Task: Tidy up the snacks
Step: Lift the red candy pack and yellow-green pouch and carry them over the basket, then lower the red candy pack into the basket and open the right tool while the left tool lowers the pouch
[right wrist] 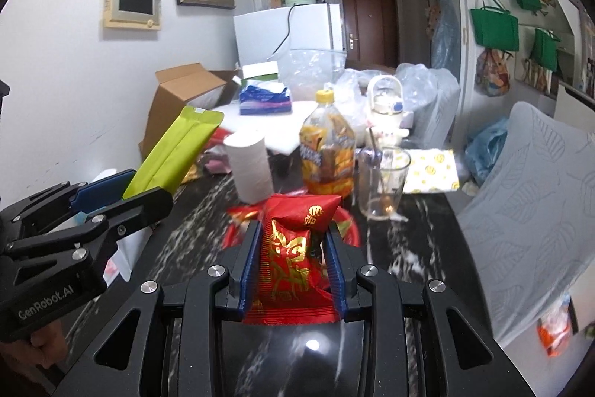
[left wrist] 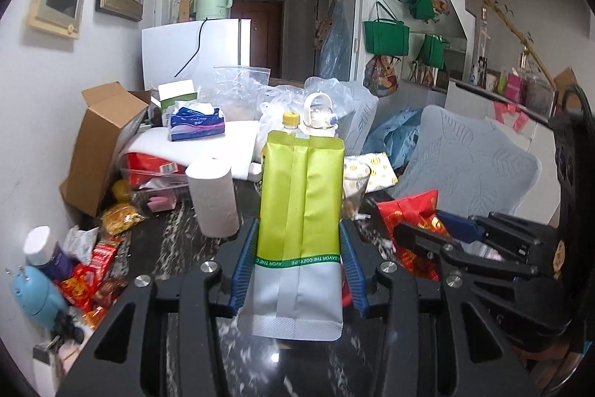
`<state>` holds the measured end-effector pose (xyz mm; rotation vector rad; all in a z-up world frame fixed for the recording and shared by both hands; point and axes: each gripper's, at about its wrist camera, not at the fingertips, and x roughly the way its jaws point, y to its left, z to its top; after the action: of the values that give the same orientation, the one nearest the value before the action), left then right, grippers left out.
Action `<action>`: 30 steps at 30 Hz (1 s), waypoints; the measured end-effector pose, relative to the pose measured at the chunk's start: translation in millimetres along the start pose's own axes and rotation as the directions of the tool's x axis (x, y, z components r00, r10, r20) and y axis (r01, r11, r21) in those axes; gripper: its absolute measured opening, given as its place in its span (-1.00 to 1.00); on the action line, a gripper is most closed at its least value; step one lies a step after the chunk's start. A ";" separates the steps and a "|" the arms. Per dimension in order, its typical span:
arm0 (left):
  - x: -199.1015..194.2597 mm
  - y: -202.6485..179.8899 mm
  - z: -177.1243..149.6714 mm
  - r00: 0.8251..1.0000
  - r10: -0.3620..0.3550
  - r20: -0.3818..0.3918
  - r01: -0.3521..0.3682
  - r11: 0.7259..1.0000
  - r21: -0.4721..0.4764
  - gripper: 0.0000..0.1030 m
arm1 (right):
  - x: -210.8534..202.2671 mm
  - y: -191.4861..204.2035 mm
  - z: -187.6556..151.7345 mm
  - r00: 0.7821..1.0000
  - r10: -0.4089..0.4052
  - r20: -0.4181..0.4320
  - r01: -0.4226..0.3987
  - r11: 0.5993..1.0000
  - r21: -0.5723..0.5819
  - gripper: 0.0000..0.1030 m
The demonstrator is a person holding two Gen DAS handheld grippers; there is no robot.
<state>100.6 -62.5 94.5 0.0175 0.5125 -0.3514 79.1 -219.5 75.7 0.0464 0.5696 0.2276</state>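
My left gripper (left wrist: pixel 299 240) is shut on a green and silver snack pouch (left wrist: pixel 301 211) and holds it upright above the dark marble table (left wrist: pixel 178 240). The pouch also shows in the right wrist view (right wrist: pixel 174 151), with the left gripper (right wrist: pixel 122 188) at the left. My right gripper (right wrist: pixel 293 237) is shut on a red snack packet with gold print (right wrist: pixel 293 248), held above the table. It shows at the right of the left wrist view (left wrist: pixel 409 214), in the right gripper (left wrist: pixel 438 229).
A paper roll (left wrist: pixel 214 196), an orange drink bottle (right wrist: pixel 327 151), a glass cup (right wrist: pixel 383 185) and a white bottle (right wrist: pixel 386 110) stand mid-table. Loose snacks (left wrist: pixel 93 270) pile at the left by a cardboard box (left wrist: pixel 104 144). A padded chair (right wrist: pixel 539 211) stands right.
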 end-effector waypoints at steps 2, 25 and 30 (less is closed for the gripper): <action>12.3 2.5 5.1 1.000 -0.004 -0.003 0.004 1.000 -0.001 -0.17 | 8.8 -4.2 6.0 1.000 0.003 0.006 -0.003 1.000 -0.006 -0.38; 113.8 52.4 4.9 0.990 0.073 -0.124 -0.076 0.997 -0.026 -0.17 | 141.3 -7.8 15.9 0.977 0.128 -0.171 -0.139 0.989 -0.051 -0.33; 119.6 50.9 1.8 0.988 0.061 -0.140 -0.065 0.997 -0.028 -0.17 | 147.7 -12.0 10.1 0.972 0.111 -0.207 -0.122 0.992 -0.042 -0.23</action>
<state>215.8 -53.7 34.7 0.0268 0.6543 -0.2811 207.7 -197.5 4.8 0.0039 0.7664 0.3646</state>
